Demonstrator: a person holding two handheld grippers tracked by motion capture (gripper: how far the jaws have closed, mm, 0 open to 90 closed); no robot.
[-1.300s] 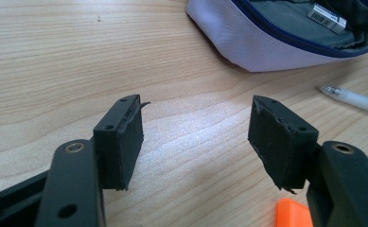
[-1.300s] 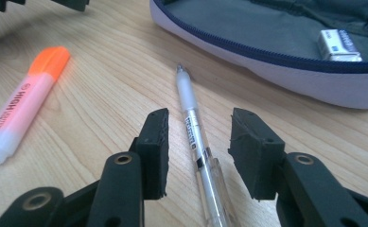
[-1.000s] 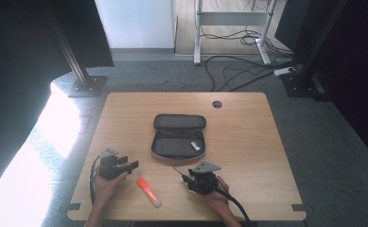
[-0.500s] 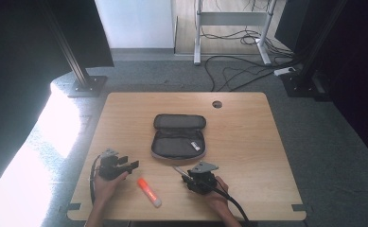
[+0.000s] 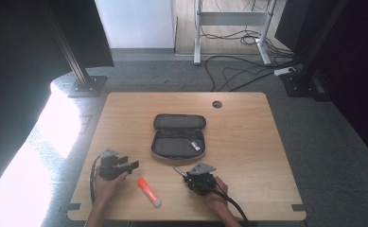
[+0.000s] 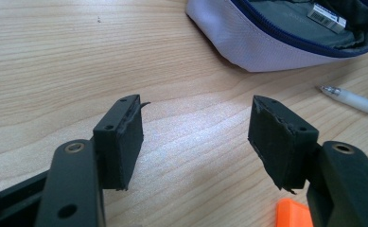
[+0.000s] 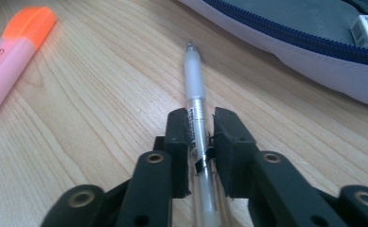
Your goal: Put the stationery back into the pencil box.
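Jaws of the right gripper (image 7: 201, 125) clamp a white pen (image 7: 194, 80) pointing toward 11 o'clock; left gripper (image 6: 194, 130) jaws stand apart over the bench (image 5: 248, 142).

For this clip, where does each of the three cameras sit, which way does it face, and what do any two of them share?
High view: fixed above the person's side, looking forward and down on the table; forearms, both hands, left tool and right tool show.
Left gripper view: rides the left tool, looking along its open jaws across the wood toward the pencil case.
Right gripper view: rides the right tool, looking along jaws closed on the pen.
Shared: both gripper views show pen, case and the orange highlighter.
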